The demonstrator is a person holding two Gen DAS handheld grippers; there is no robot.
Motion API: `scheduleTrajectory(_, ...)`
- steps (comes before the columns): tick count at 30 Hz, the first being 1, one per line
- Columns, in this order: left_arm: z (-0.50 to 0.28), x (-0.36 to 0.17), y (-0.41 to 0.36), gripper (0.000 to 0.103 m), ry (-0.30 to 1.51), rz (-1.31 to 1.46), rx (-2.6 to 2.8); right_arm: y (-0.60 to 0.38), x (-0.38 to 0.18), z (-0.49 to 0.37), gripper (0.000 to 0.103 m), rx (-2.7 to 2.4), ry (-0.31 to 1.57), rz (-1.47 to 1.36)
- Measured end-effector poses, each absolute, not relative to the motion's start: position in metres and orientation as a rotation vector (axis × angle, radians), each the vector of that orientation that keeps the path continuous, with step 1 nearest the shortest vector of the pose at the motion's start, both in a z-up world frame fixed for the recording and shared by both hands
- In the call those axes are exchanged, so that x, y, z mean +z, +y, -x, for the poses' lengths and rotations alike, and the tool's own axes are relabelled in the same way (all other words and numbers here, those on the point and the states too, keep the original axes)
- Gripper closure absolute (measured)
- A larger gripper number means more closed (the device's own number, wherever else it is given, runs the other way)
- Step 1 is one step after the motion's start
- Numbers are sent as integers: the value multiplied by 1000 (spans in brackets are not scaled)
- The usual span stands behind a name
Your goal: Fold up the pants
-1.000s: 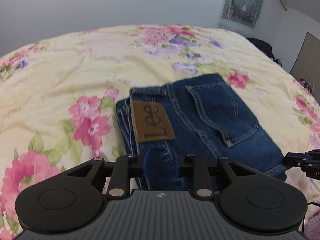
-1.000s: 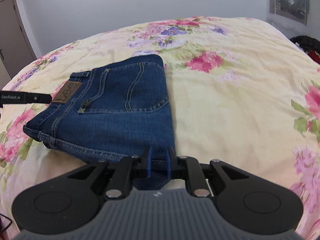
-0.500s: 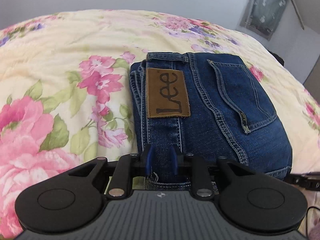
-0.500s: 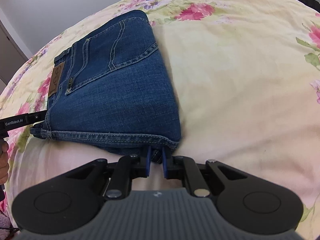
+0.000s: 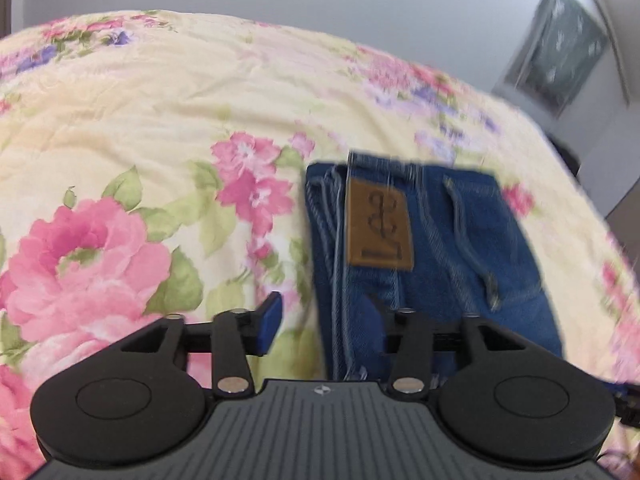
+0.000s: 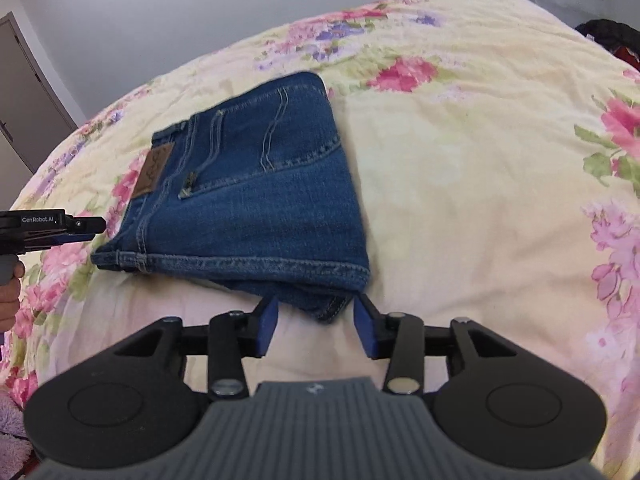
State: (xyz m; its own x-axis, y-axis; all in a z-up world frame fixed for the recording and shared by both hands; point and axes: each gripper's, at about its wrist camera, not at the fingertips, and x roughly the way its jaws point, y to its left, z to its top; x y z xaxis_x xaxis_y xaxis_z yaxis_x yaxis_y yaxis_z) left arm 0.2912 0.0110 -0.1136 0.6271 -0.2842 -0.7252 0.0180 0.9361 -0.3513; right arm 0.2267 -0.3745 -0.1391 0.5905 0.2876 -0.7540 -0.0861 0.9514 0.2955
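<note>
Blue jeans [image 6: 256, 200] lie folded into a compact stack on the floral bedspread [image 6: 460, 184], brown leather label [image 5: 380, 226] facing up. My right gripper [image 6: 316, 322] is open, its blue pads either side of the stack's near corner without gripping it. My left gripper [image 5: 324, 320] is open at the stack's near left edge; its left pad [image 5: 269, 322] is over the bedspread and its right finger is dark against the denim. The left gripper also shows at the left edge of the right wrist view [image 6: 60, 226], beside the jeans.
The bedspread [image 5: 160, 120] spreads wide to the left and beyond the jeans. Grey walls stand behind. A door [image 6: 24, 104] is at the far left. A dark pile of clothes [image 6: 612, 36] lies off the bed's far right edge.
Both grippers were shut on the jeans' near edge and have opened, letting go. Both have drawn back a little; the left view is blurred from motion.
</note>
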Motion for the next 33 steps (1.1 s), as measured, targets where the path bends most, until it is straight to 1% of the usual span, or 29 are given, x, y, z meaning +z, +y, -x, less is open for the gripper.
scheduleTrajectory(1,-297,-114,14,35,864,365,-189,-377,-135,-229,58,219,891,-244)
scheduleTrajectory(2,-302,-115,16,32,857,386,-195,-380,-132,-232,53,219,871,-254)
scheduleTrajectory(6,-327,-127,16,27,865,463,-212,-392,-130,-261,43,216,841,-346)
scheduleTrajectory(7,-332,-131,15,26,866,472,-215,-396,-132,-271,38,224,837,-381)
scheduleTrajectory(10,-345,-141,12,23,874,501,-226,-403,-143,-300,32,243,843,-490)
scheduleTrajectory(11,-349,-144,11,22,878,501,-226,-405,-147,-308,32,244,849,-513)
scheduleTrajectory(14,-358,-153,9,22,886,498,-224,-408,-161,-335,32,236,885,-561)
scheduleTrajectory(17,-364,-160,10,17,871,521,-240,-409,-173,-352,32,262,900,-599)
scheduleTrajectory(20,-370,-165,10,15,864,541,-263,-409,-186,-365,32,289,901,-646)
scheduleTrajectory(25,-380,-177,12,15,876,623,-322,-416,-204,-388,32,340,910,-787)
scheduleTrajectory(27,-384,-183,15,17,876,671,-343,-418,-211,-398,32,372,921,-839)
scheduleTrajectory(28,-384,-185,16,18,872,688,-347,-419,-213,-403,34,389,925,-866)
scheduleTrajectory(30,-385,-188,18,25,862,706,-361,-421,-217,-412,43,404,932,-904)
scheduleTrajectory(31,-385,-188,18,28,860,707,-368,-421,-219,-416,51,405,939,-914)
scheduleTrajectory(32,-385,-189,19,33,859,707,-373,-421,-222,-420,58,406,945,-922)
scheduleTrajectory(33,-385,-188,19,39,858,707,-375,-421,-225,-423,59,413,949,-931)
